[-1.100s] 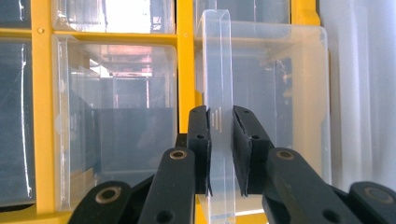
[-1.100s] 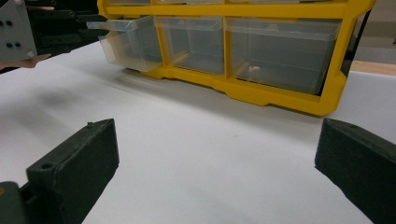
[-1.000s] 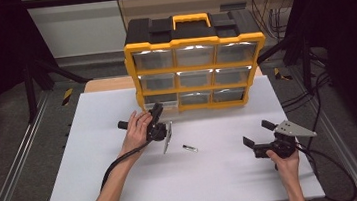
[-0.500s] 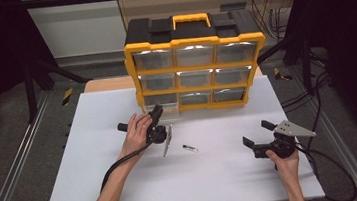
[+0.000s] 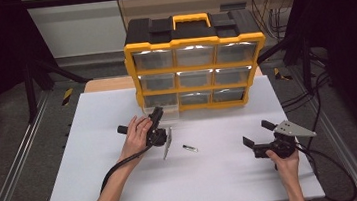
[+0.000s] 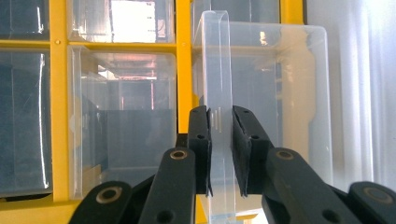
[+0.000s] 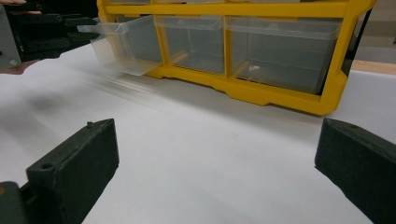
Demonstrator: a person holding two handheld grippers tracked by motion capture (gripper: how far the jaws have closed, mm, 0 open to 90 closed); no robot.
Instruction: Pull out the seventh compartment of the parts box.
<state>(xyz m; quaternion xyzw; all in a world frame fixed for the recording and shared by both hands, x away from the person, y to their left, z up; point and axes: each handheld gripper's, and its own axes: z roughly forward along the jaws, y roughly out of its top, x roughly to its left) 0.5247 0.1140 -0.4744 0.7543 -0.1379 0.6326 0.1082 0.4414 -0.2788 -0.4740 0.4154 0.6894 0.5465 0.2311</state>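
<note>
Your left tongs (image 6: 219, 149) pinch the front lip of the clear drawer (image 6: 261, 93), pulled partway from the yellow organizer (image 5: 196, 63). Your right tongs (image 7: 215, 172) gape wide over the bench (image 5: 126, 196).

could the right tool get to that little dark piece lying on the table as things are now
Probably yes. The right tool is open and holds nothing, and only bare white table lies between it and the small dark piece. The left tool is busy at the drawer, off that path.

One yellow-and-black plastic drawer organizer (image 5: 195, 61) at upper centre holding nine clear plastic drawers, three rows of three. Two black two-jaw grippers: left (image 5: 156, 117), right (image 5: 255, 136). One small dark cylindrical item (image 5: 189, 148) mid-frame on one white table (image 5: 100, 189).
</note>
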